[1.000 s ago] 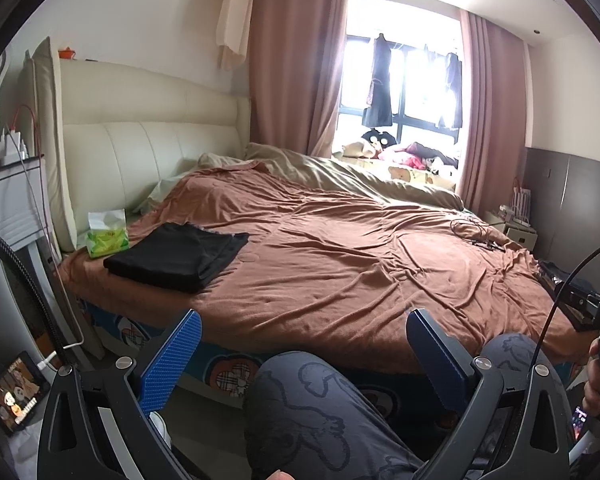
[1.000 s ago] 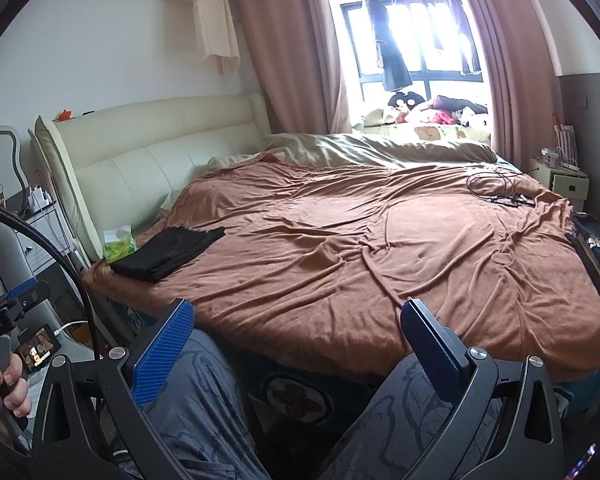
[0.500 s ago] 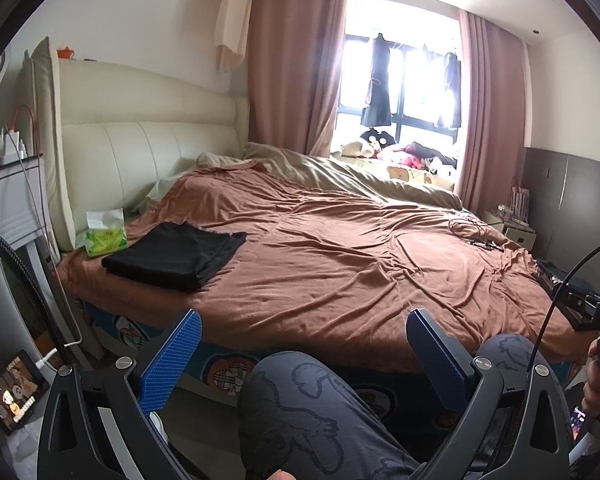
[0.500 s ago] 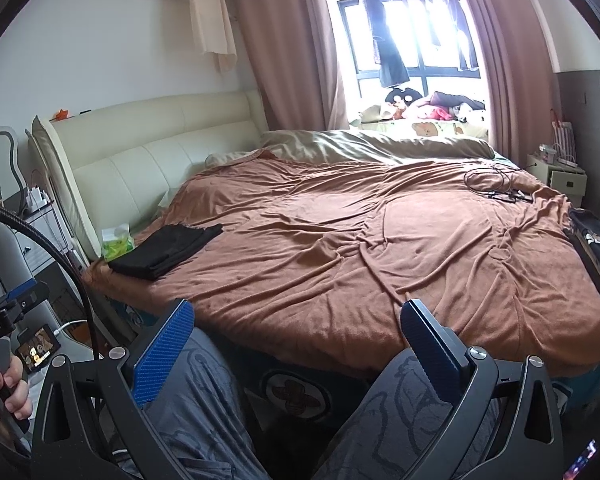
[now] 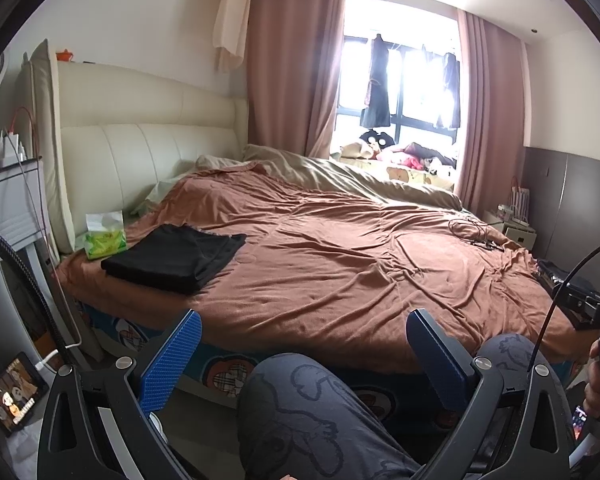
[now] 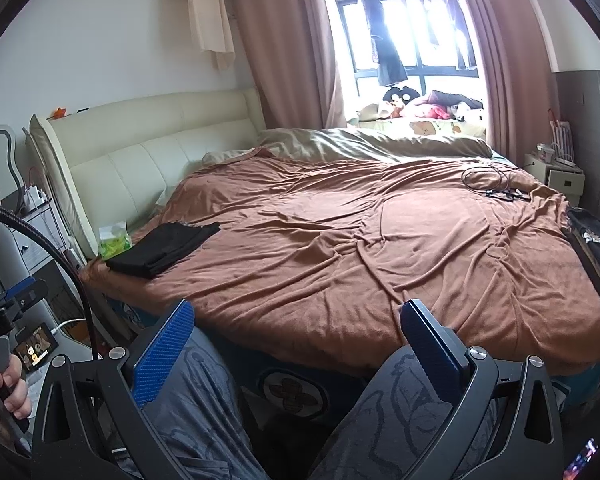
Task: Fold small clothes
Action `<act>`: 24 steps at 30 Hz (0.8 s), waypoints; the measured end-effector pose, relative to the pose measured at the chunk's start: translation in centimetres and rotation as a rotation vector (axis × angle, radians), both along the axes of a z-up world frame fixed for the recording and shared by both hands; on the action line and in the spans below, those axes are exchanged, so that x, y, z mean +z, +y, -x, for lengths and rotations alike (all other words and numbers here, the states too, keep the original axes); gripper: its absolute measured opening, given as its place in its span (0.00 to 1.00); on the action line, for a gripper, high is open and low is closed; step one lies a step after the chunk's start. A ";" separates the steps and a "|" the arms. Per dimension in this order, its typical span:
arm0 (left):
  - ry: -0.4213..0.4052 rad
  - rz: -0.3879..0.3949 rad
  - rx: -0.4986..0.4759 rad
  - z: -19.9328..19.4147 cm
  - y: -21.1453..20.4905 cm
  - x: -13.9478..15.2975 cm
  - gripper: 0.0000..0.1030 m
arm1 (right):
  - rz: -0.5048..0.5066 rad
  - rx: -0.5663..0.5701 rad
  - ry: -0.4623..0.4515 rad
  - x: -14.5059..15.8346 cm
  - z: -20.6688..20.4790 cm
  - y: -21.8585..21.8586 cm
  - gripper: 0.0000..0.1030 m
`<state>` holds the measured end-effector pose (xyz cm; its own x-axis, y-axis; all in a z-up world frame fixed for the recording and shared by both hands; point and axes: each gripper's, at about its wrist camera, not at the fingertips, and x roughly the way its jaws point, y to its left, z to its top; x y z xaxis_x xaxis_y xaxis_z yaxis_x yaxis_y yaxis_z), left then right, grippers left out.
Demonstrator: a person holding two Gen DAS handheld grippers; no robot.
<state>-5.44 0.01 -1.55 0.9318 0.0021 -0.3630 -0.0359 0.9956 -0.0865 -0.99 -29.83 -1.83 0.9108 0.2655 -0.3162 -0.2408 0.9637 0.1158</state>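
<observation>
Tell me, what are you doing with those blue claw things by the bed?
A person sits at the bed's edge holding a gripper in each hand. The left gripper and right gripper are both open, holding nothing, above the person's knees. One black garment lies folded near the headboard beside a tissue pack. Another dark garment waits at the far right edge of the brown blanket.

daylight from blown-out window [image 5: 400, 92] | foreground dim | sharp focus | fisheye bending, black corner vignette
</observation>
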 end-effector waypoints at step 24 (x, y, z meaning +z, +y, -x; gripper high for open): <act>-0.033 -0.037 0.028 -0.2 -0.9 0.3 1.00 | -0.016 -0.010 0.010 -0.9 -0.6 -0.7 1.00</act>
